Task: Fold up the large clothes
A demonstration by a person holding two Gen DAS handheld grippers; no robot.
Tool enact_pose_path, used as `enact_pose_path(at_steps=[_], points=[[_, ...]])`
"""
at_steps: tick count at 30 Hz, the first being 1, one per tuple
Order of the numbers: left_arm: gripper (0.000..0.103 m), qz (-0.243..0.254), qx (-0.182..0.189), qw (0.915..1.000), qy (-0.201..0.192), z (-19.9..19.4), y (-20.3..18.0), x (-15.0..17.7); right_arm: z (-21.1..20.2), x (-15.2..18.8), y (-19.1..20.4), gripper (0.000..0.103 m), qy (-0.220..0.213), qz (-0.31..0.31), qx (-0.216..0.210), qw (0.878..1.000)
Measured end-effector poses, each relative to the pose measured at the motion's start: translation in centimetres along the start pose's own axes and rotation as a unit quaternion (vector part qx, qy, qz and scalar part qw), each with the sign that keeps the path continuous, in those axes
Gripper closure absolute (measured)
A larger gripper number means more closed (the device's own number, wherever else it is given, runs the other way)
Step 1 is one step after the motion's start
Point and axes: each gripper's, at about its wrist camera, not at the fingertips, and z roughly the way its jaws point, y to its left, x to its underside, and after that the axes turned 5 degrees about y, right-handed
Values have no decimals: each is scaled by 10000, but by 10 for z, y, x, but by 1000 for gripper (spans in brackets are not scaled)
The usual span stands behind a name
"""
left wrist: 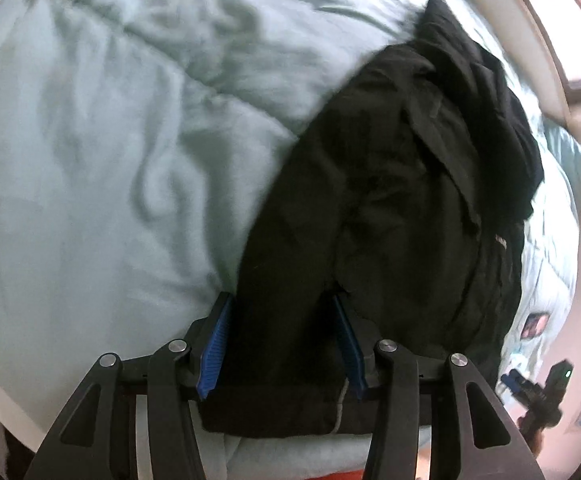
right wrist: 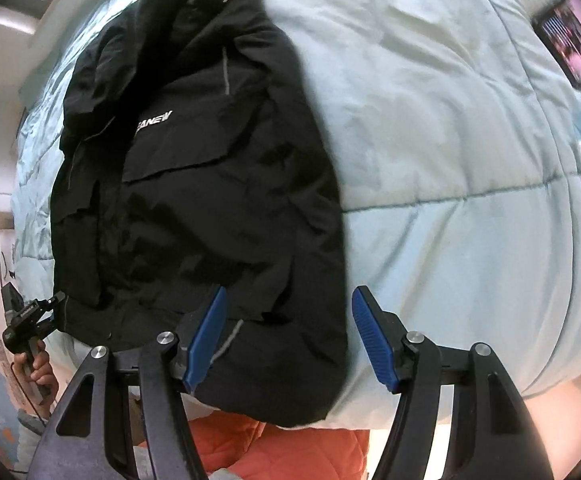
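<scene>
Black jacket [left wrist: 390, 200] lies flat on bed's pale comforter [left wrist: 90, 160], hem at near edge.

Left hand-held gripper [left wrist: 282, 340]: tilted steeply down, jaws partly open, straddling hem, pads look not yet pressing.

Right hand-held gripper [right wrist: 286, 336]: same tilt, wide open over hem's right corner, empty.

Judged step: grasp hem. Next: close both, carry hem toward collar.

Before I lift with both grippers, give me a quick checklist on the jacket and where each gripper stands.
1. Left gripper straddles the black jacket hem: ok, fabric sits between the blue pads.
2. Left pads pressing the fabric: cannot tell.
3. Right gripper over the jacket's near corner: ok, but jaws wide, pads clear of cloth.
4. Right grip: not ok, nothing held.
5. Jacket lying flat on the light blue comforter: not ok, hood end bunched.
6. Hem hanging over the near bed edge: ok.
</scene>
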Motion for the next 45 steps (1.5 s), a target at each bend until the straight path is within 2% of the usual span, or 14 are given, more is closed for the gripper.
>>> enact_pose_path(at_steps=[1, 5, 7, 10, 14, 15, 16, 20, 23, 32, 34, 36, 37, 45], points=[[80, 211, -41, 9998, -55, -4, -8, 2, 0, 2, -2, 34, 6, 38, 2, 10000], [81, 744, -122, 9969, -215, -24, -30, 8, 9, 14, -13, 34, 123, 190, -11, 9997], [81, 811, 229, 9964, -105, -25, -31, 7, 20, 18, -15, 34, 244, 216, -68, 9994], [75, 719, 206, 9972, 48, -14, -29, 0, 34, 21, -17, 34, 263, 346, -15, 9991], [63, 609, 77, 9975, 339, 8, -23, -5, 45, 21, -19, 55, 373, 562, -398, 9969], [64, 666, 45, 9973, 299, 8, -25, -3, 39, 22, -14, 64, 267, 450, -352, 9980], [77, 767, 75, 9968, 223, 4, -28, -1, 32, 23, -9, 66, 191, 325, -267, 9989], [85, 1106, 845, 9902, -102, -34, -45, 6, 5, 27, 8, 66, -63, 34, -470, 9989], [85, 1198, 1106, 9866, -4, -33, -54, 2, 14, 25, 5, 66, 83, 172, -858, 9961], [65, 550, 1108, 9906, 581, 22, -30, -3, 63, 28, -11, 55, 722, 740, -1186, 9875], [74, 618, 1000, 9920, 453, 16, -34, 0, 56, 28, -8, 57, 643, 738, -1312, 9865], [86, 753, 1001, 9916, 307, 6, -42, 0, 43, 27, 1, 82, 476, 540, -1318, 9887], [88, 823, 1002, 9914, 191, -3, -47, -1, 35, 25, 6, 86, 399, 420, -1260, 9903], [91, 1035, 1794, 9760, -670, -77, -91, -38, -29, -12, 35, 88, -236, -53, -1368, 9903]])
